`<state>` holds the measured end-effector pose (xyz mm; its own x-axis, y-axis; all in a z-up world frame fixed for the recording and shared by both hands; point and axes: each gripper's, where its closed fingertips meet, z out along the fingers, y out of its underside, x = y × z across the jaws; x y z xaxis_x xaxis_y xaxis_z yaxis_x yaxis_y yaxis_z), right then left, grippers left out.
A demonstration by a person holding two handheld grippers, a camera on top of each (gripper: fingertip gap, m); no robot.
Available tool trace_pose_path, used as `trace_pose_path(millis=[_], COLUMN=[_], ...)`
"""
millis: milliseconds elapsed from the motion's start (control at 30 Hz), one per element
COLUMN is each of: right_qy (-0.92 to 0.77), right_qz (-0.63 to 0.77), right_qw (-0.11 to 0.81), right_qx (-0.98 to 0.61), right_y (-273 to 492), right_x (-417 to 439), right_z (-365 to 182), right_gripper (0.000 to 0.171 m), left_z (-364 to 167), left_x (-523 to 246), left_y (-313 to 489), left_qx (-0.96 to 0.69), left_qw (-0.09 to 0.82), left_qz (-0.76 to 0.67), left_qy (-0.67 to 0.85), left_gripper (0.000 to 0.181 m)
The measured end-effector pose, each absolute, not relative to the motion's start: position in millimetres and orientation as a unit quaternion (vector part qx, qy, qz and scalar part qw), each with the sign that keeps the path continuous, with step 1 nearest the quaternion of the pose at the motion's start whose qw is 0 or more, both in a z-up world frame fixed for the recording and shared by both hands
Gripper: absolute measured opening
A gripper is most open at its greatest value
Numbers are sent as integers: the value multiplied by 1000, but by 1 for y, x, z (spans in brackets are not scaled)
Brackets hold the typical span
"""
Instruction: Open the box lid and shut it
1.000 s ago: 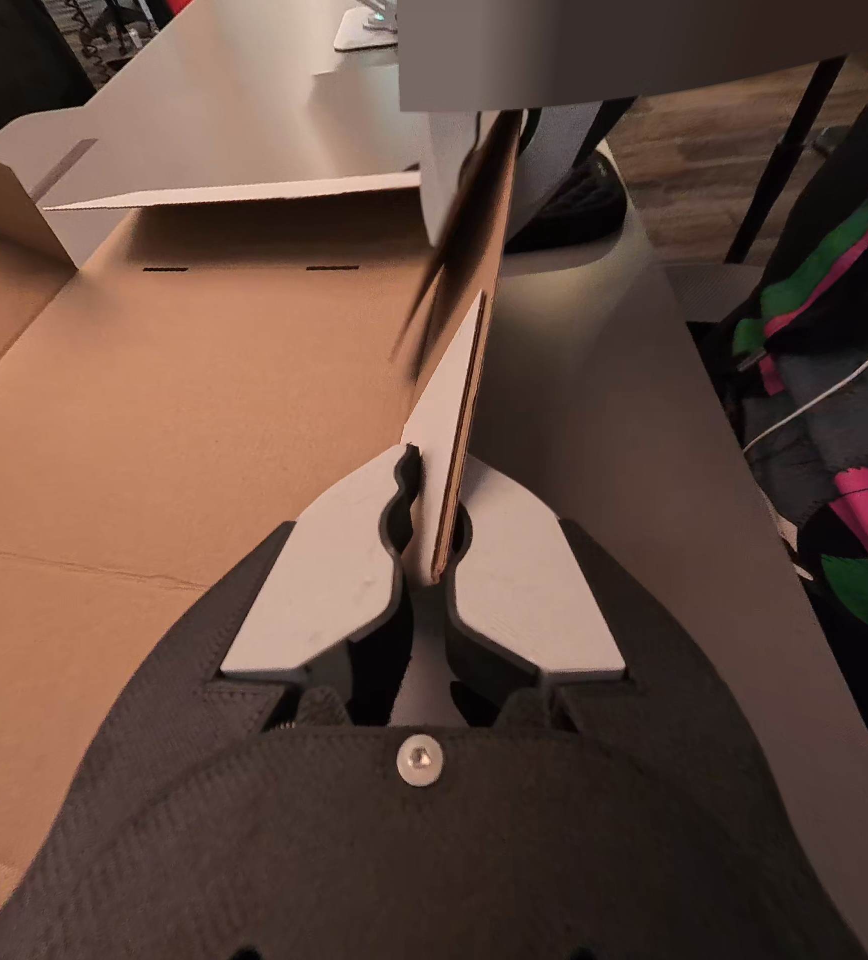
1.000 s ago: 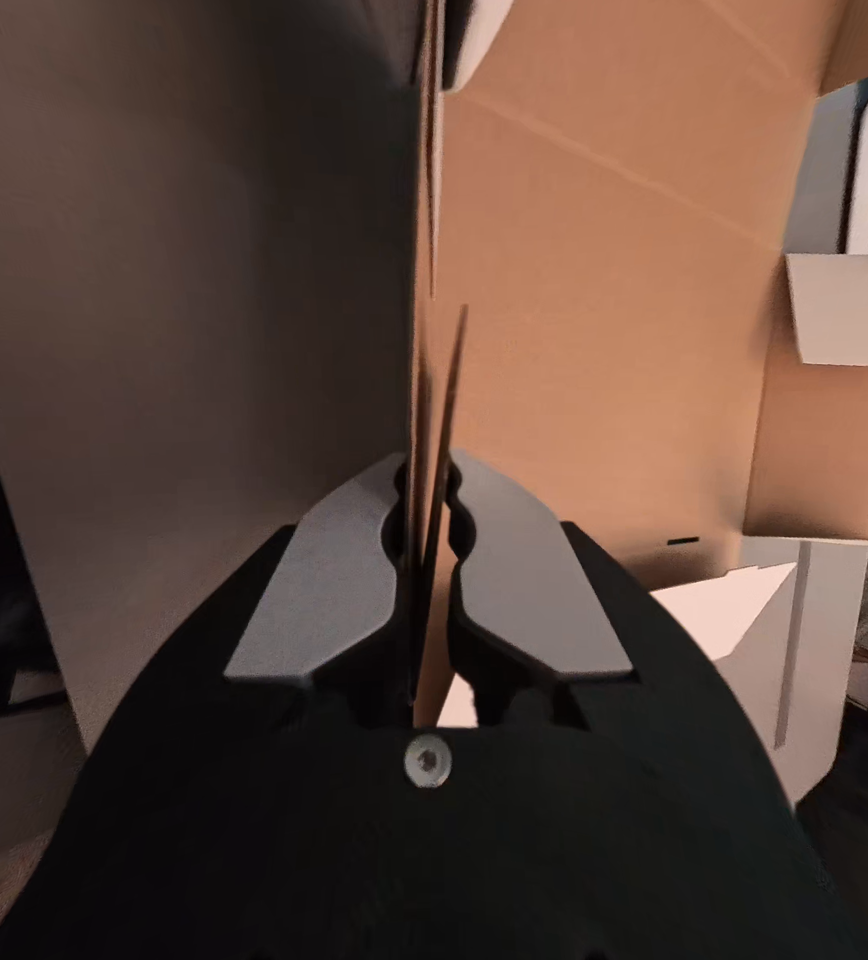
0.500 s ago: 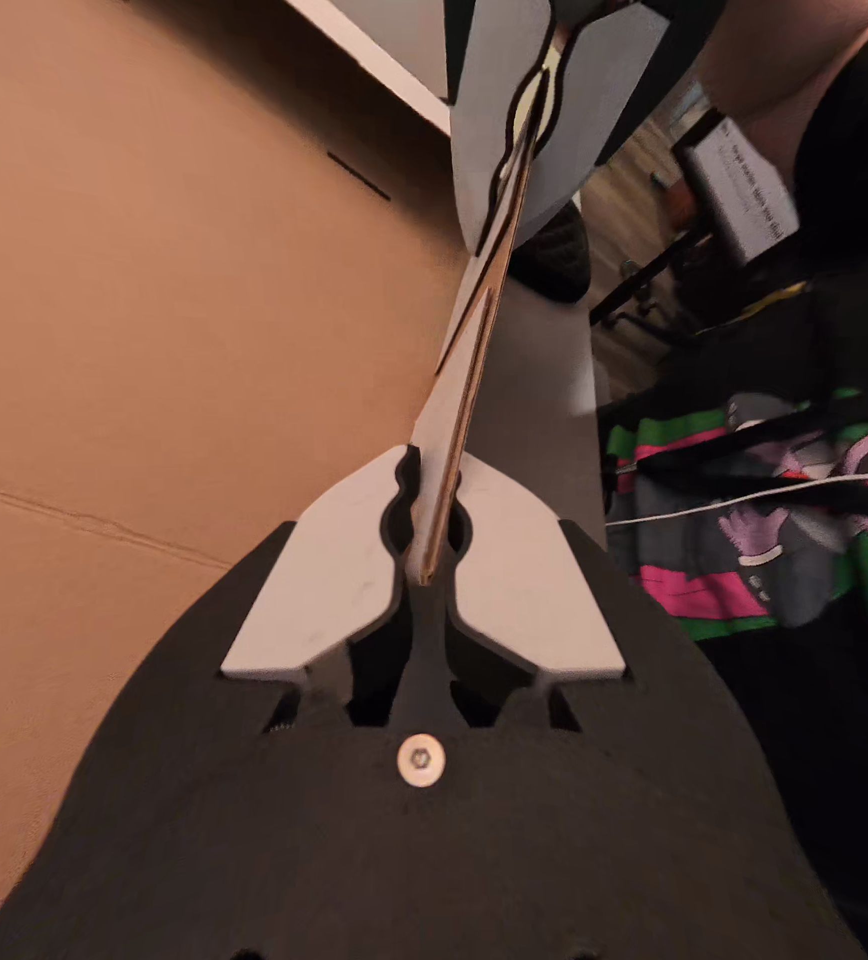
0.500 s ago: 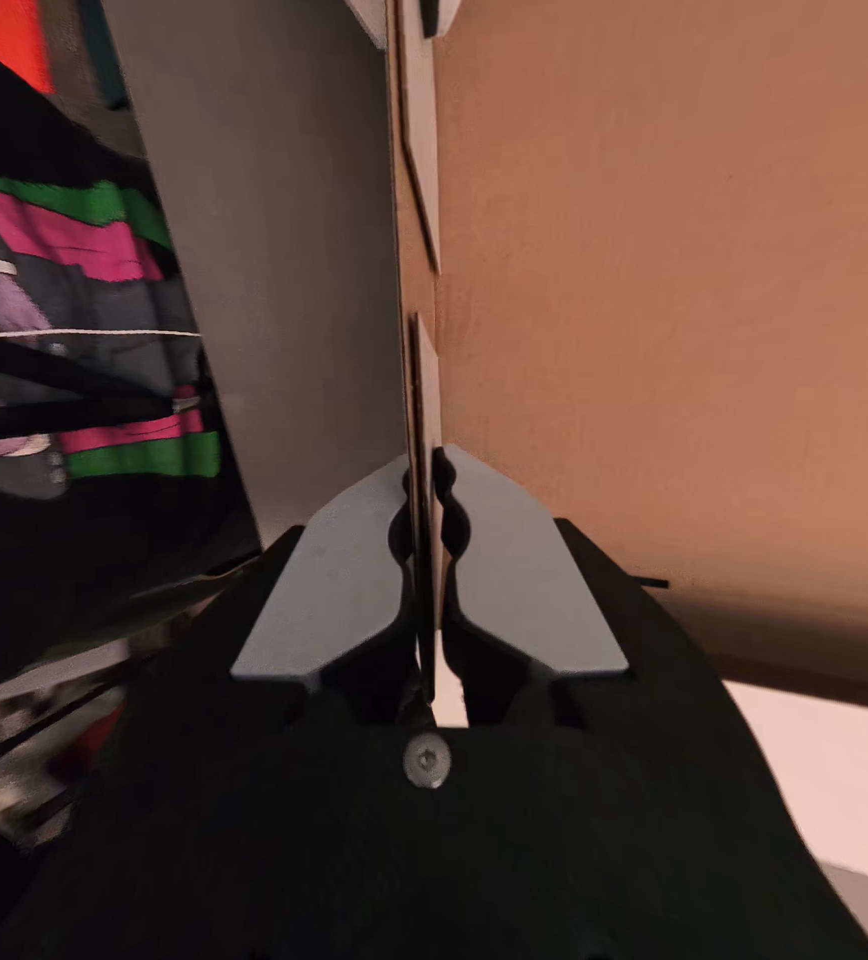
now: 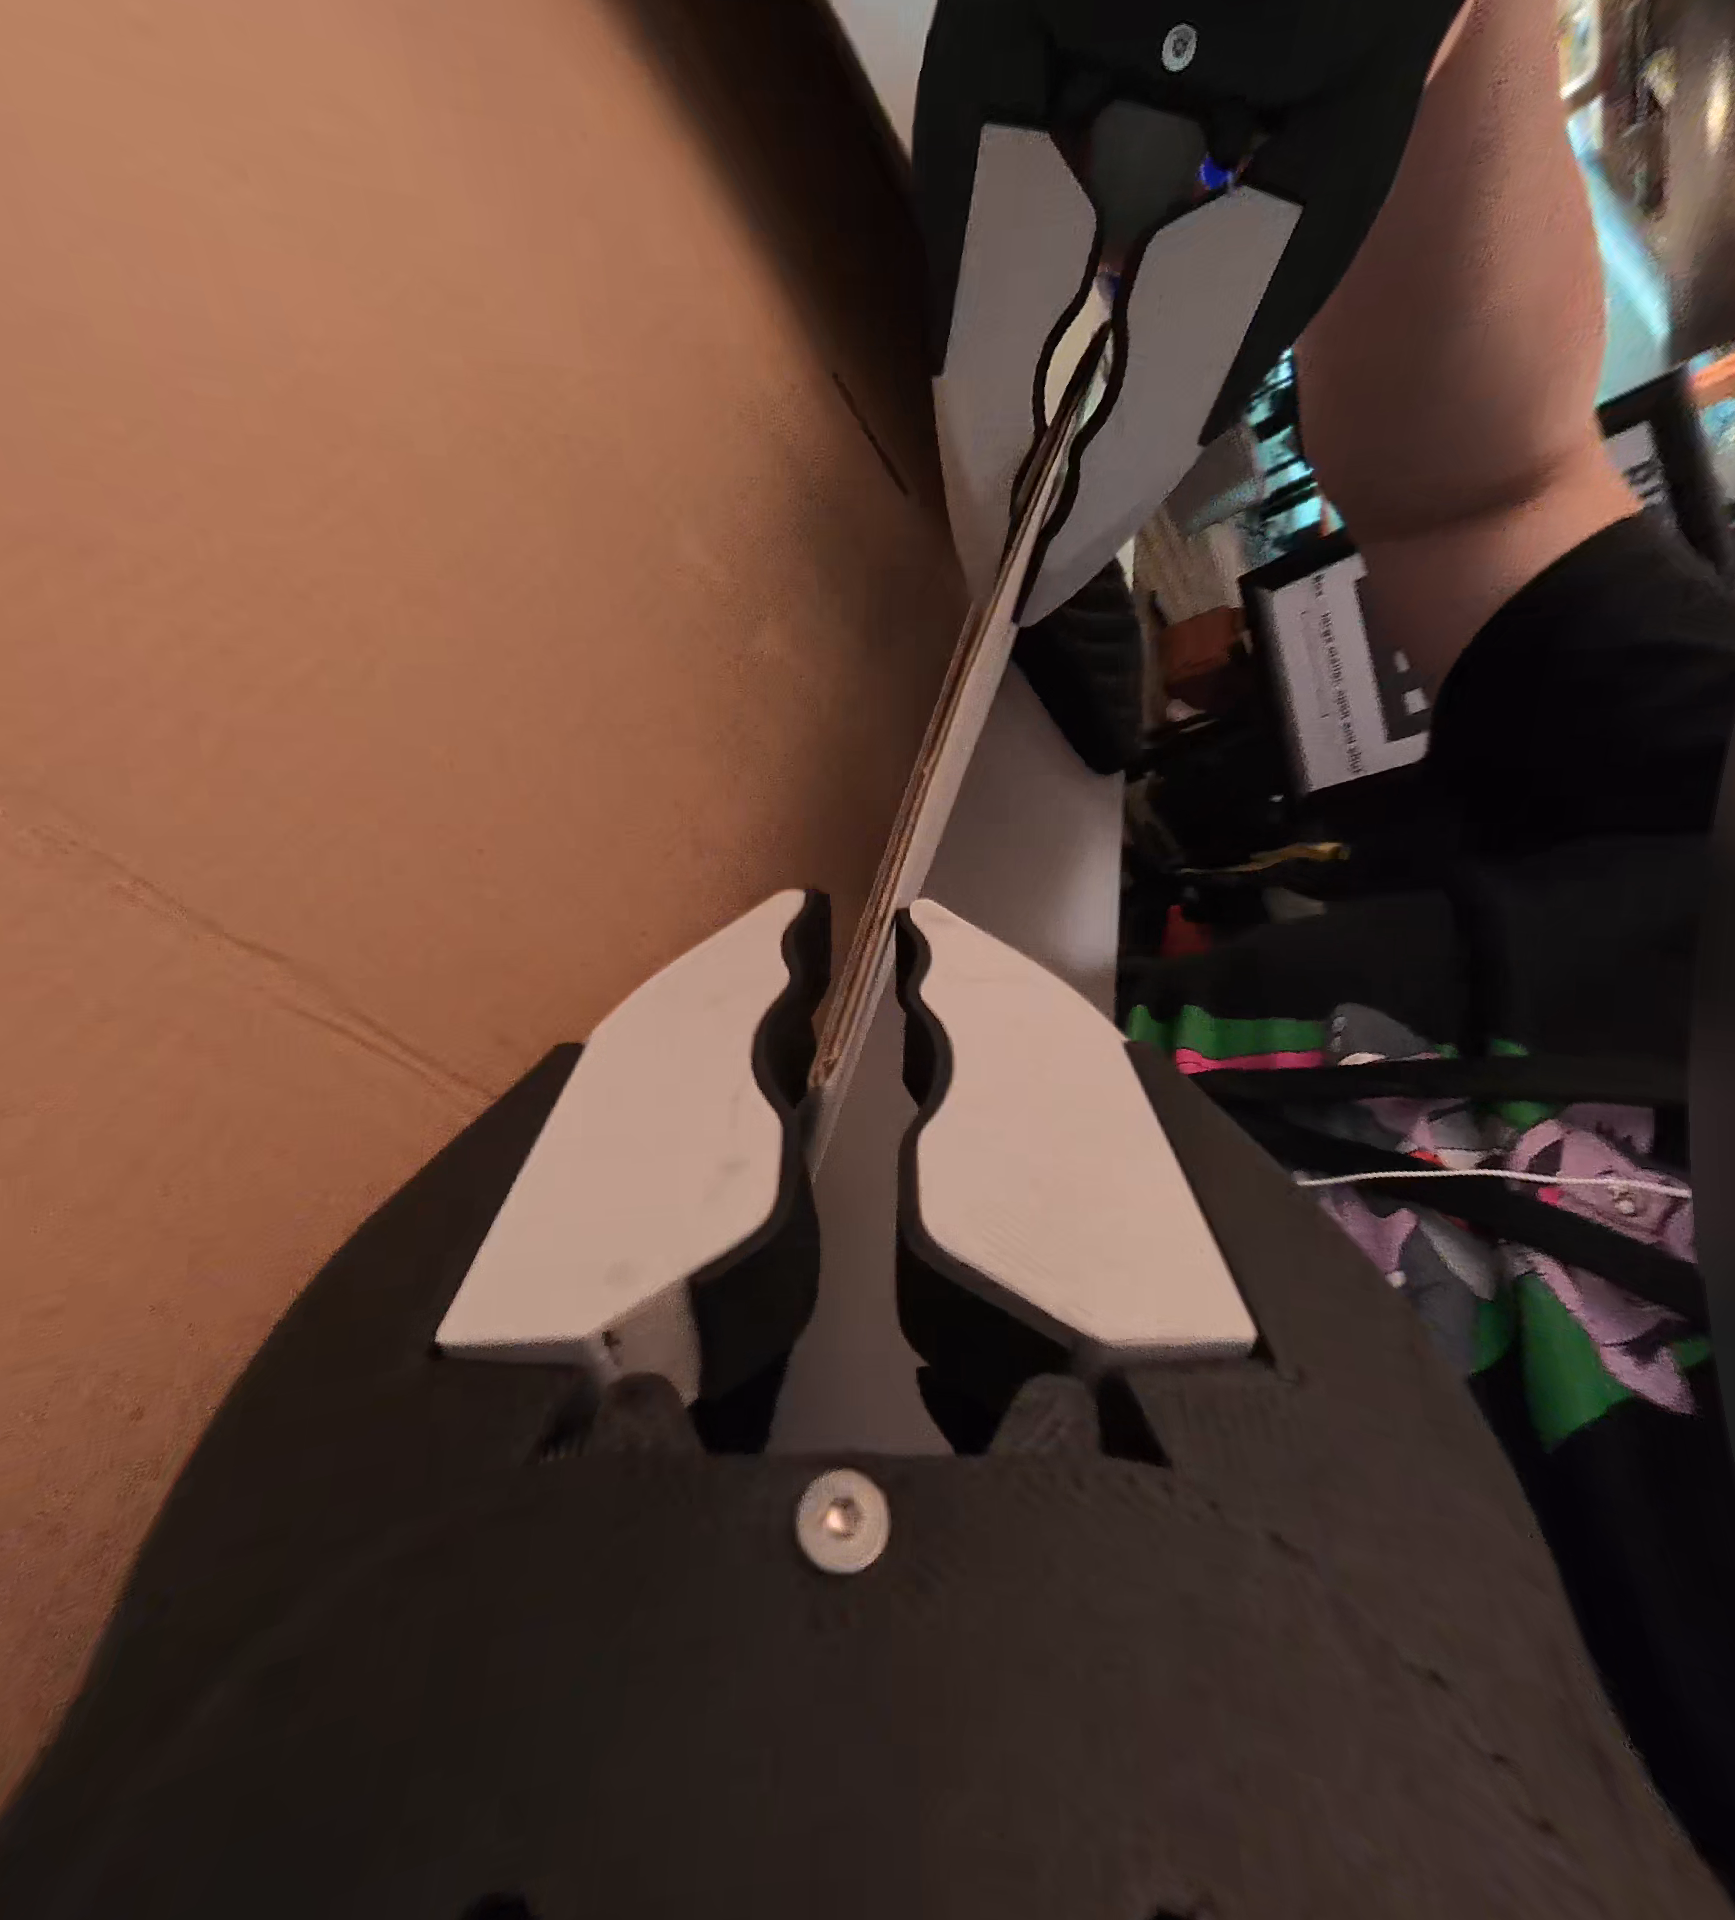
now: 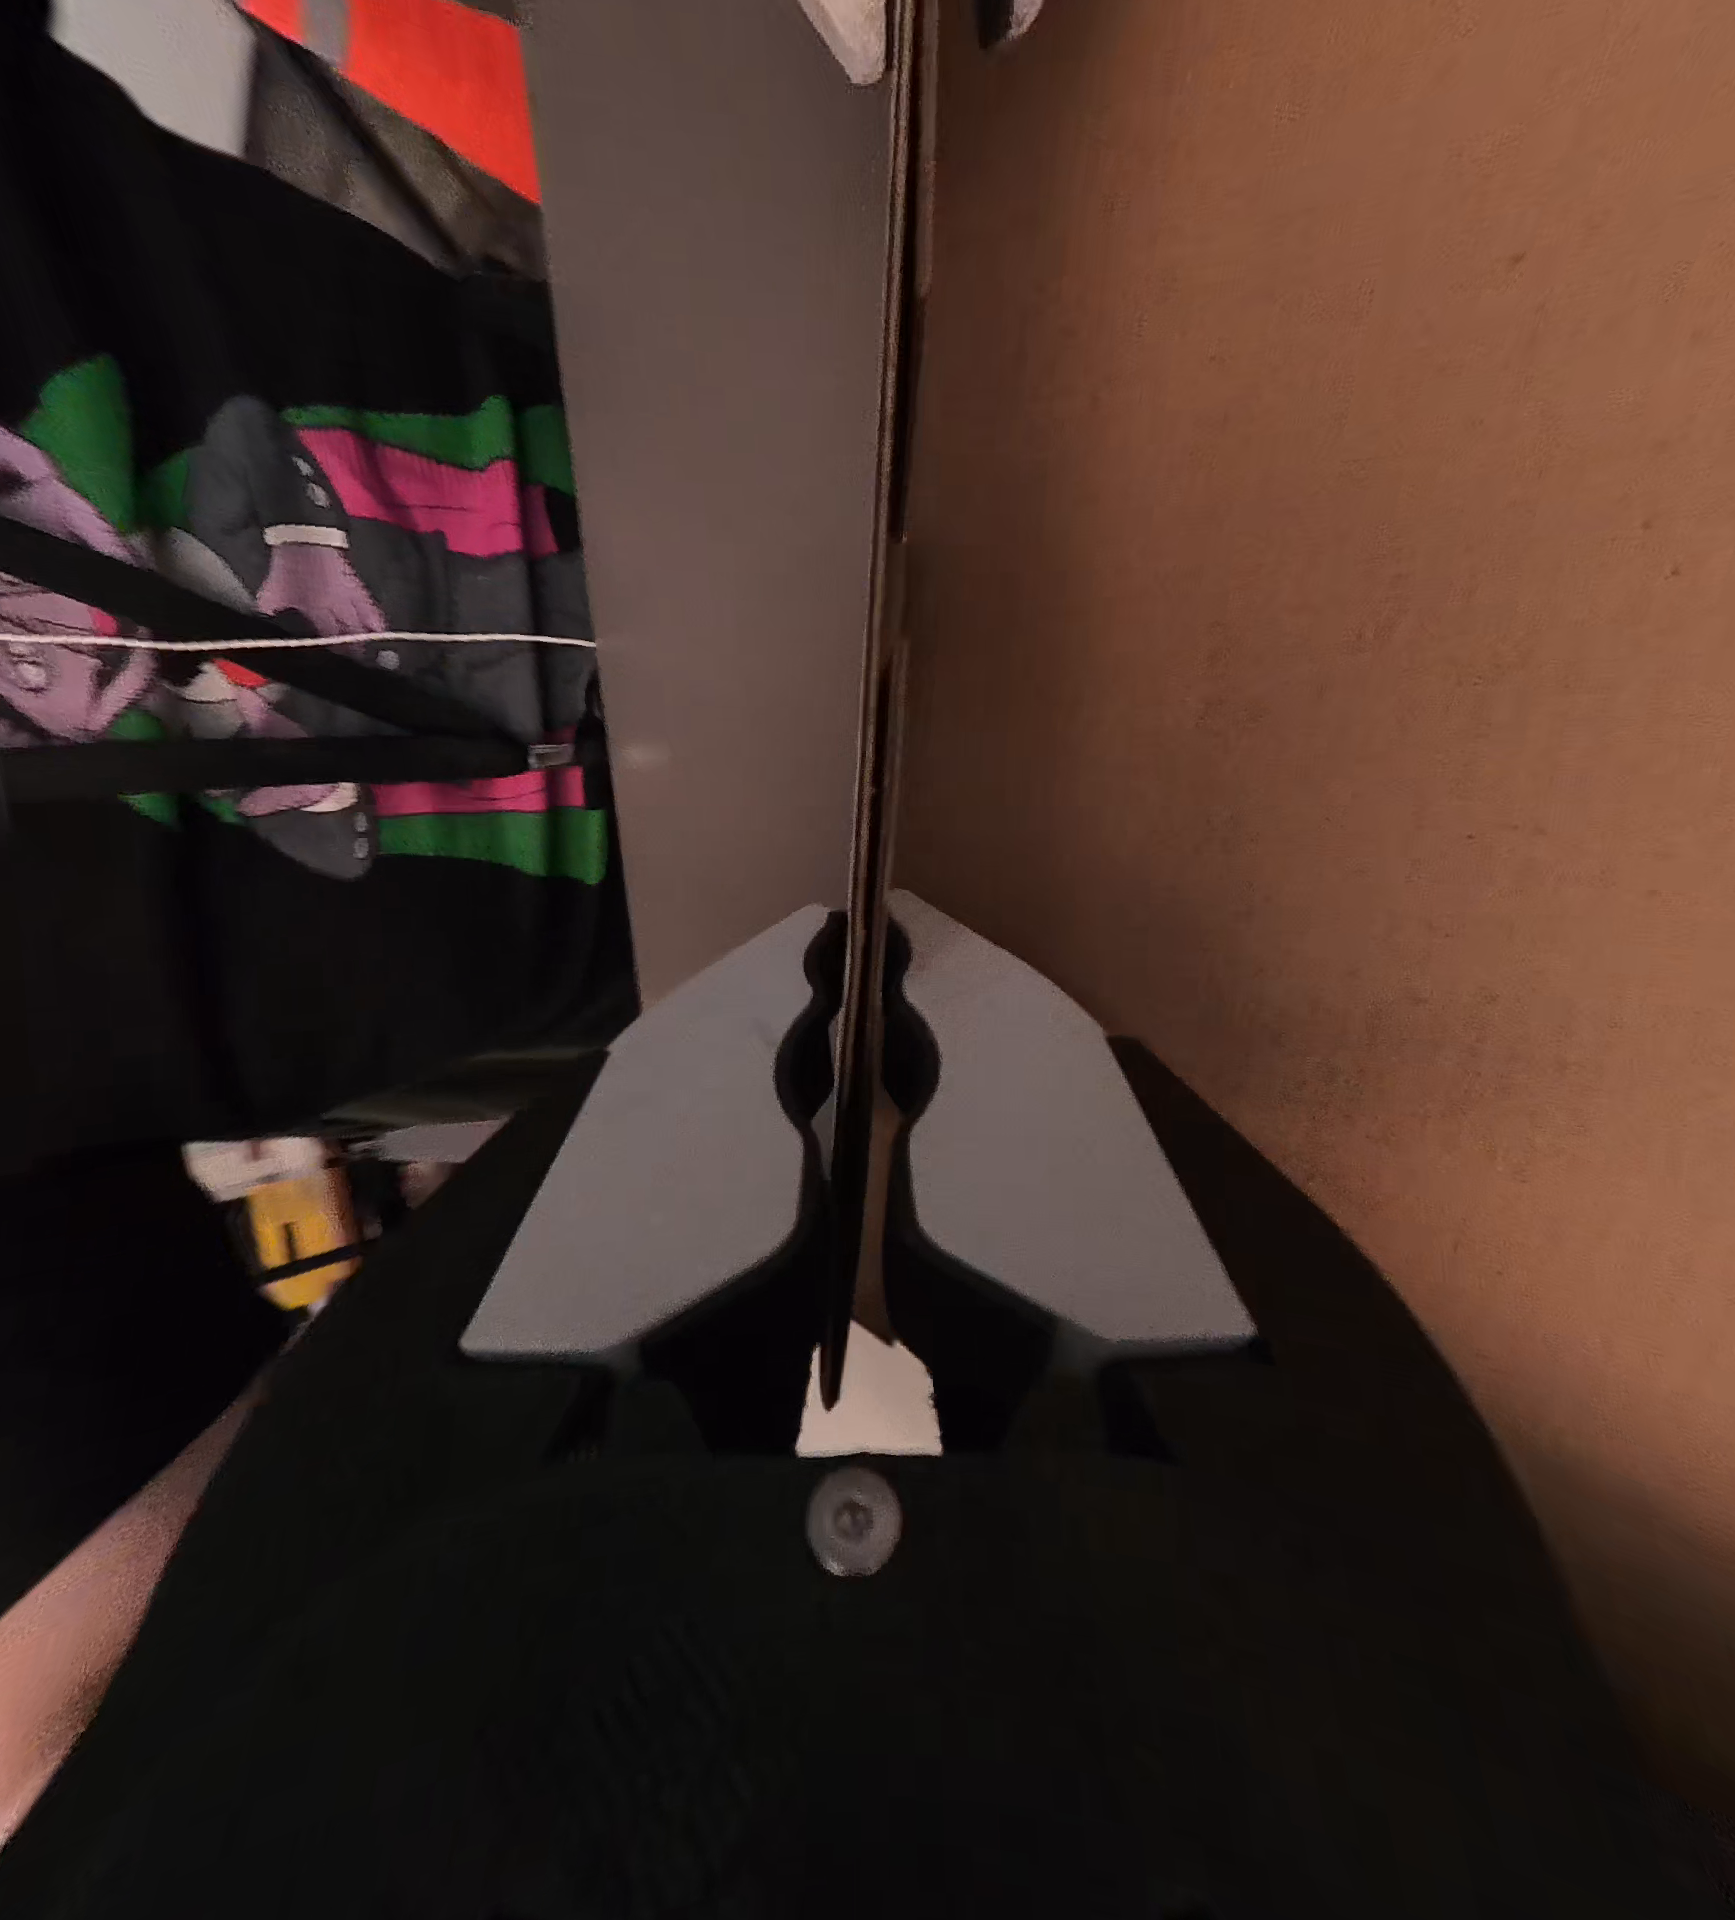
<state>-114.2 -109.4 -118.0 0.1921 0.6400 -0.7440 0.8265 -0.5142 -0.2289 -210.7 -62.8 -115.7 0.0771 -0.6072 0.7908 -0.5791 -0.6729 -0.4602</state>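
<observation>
The cardboard box lid (image 5: 375, 623) fills the left of the left wrist view with its brown inner face. It also fills the right of the right wrist view (image 6: 1362, 727). Its front flap (image 5: 946, 727) runs edge-on between the two grippers. My left gripper (image 5: 861, 925) is shut on one end of the flap. My right gripper (image 6: 868, 914) is shut on the other end of the flap (image 6: 894, 520). It also shows at the top of the left wrist view (image 5: 1024, 603), pinching the same flap. The rest of the box is hidden.
The grey table top (image 6: 717, 416) lies beside the flap and also shows in the left wrist view (image 5: 1029, 831). A person in a dark top with green, pink and purple print (image 5: 1569, 1299) stands close at the table edge, with a bare arm (image 5: 1465, 364) behind my right gripper.
Both grippers have swung with the flap. The lid's brown face now fills more of both views, the box's far flaps have left view, and the person shows more.
</observation>
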Motion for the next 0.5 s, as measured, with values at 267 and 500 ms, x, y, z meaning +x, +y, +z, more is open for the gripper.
trace_pose_path(millis=[267,500], right_qy=[472,400], right_qz=[-452,-502], right_qw=[79,183], right_qx=[753,745], right_y=[-116,-107], right_x=[-118,-116], right_z=[-116,-127], right_gripper=[6,4], left_z=[-112,-128], left_x=[-227,-226], left_y=[-68,-54], left_qx=[-738,-775], left_qw=[3,-16], left_qz=[-584,-553], left_qy=[338,306], left_gripper=[9,12])
